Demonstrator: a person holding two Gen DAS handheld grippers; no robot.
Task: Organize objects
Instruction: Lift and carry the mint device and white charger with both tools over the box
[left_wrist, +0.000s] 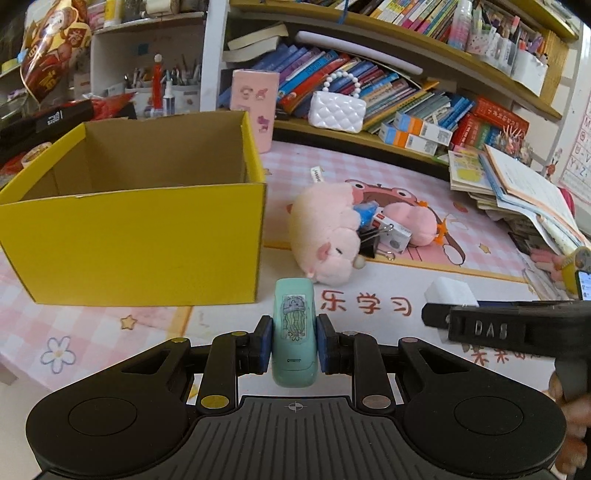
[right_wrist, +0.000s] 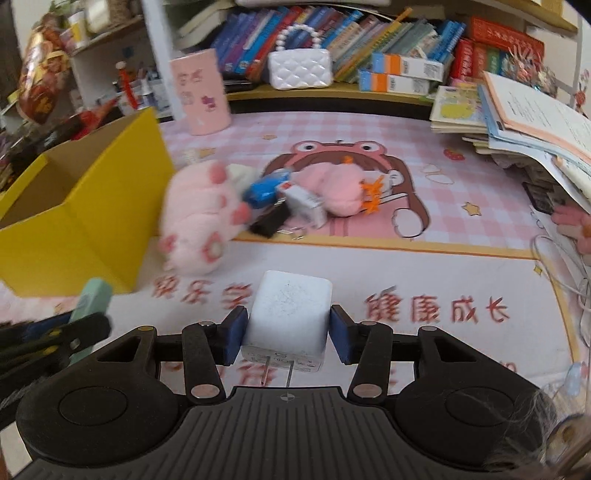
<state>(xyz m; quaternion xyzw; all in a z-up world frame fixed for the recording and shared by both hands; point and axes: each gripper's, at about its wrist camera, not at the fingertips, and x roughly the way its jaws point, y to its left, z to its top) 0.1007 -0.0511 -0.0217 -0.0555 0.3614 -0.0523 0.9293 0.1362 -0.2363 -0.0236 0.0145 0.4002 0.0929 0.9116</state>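
A: We log the left gripper (left_wrist: 294, 345), fingers clamped on the mint stapler (left_wrist: 294, 334), near the yellow box (left_wrist: 147, 243) at the worktop's left edge.

B: We log the right gripper (right_wrist: 288, 334), fingers clamped on the white charger (right_wrist: 288, 314), above the worktop (right_wrist: 461, 280), prongs toward the camera.

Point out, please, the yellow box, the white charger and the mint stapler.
yellow box (left_wrist: 140, 243), left wrist view, front wall.
white charger (right_wrist: 290, 308), right wrist view, top face.
mint stapler (left_wrist: 294, 325), left wrist view, sticker on top.

Black ribbed tools (left_wrist: 294, 341), blue pads (right_wrist: 233, 334)
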